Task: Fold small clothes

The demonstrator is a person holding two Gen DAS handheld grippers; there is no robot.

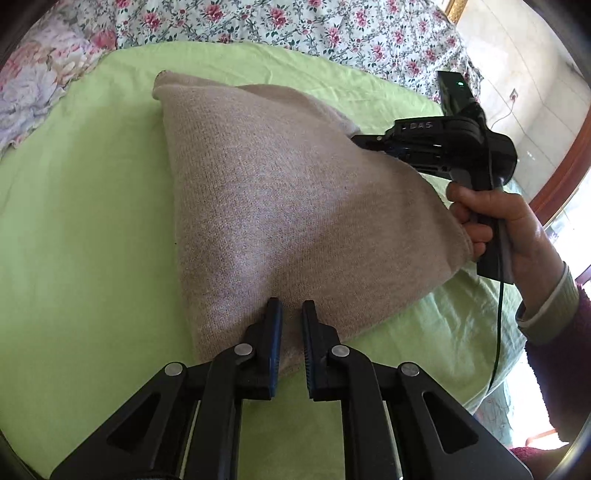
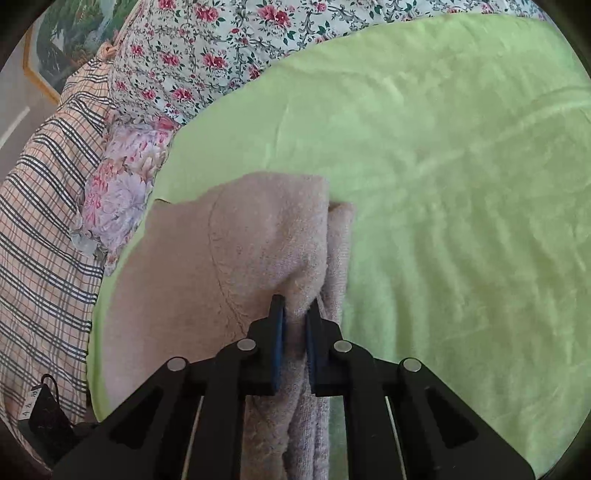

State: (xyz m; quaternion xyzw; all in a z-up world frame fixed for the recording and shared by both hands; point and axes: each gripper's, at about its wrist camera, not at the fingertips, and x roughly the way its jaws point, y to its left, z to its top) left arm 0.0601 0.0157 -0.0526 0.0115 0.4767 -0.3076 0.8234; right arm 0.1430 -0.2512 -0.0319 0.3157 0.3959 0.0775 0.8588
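A beige knitted garment [image 1: 280, 206] lies partly lifted over the green cover [image 1: 92, 221]. My left gripper [image 1: 291, 310] is shut on the garment's near edge, with a fold of knit pinched between the blue pads. My right gripper [image 2: 295, 310] is shut on a bunched edge of the same garment [image 2: 229, 266], which hangs down between its fingers. In the left wrist view the right gripper's black body [image 1: 443, 147] holds the garment's right side raised, with the person's hand on its handle.
A floral quilt [image 1: 295, 26] lies beyond the green cover. A checked cloth [image 2: 44, 240] and a floral pillow [image 2: 118, 199] lie to the left. A black device [image 2: 44, 413] sits at the lower left. A wooden frame and floor show at the right [image 1: 569, 162].
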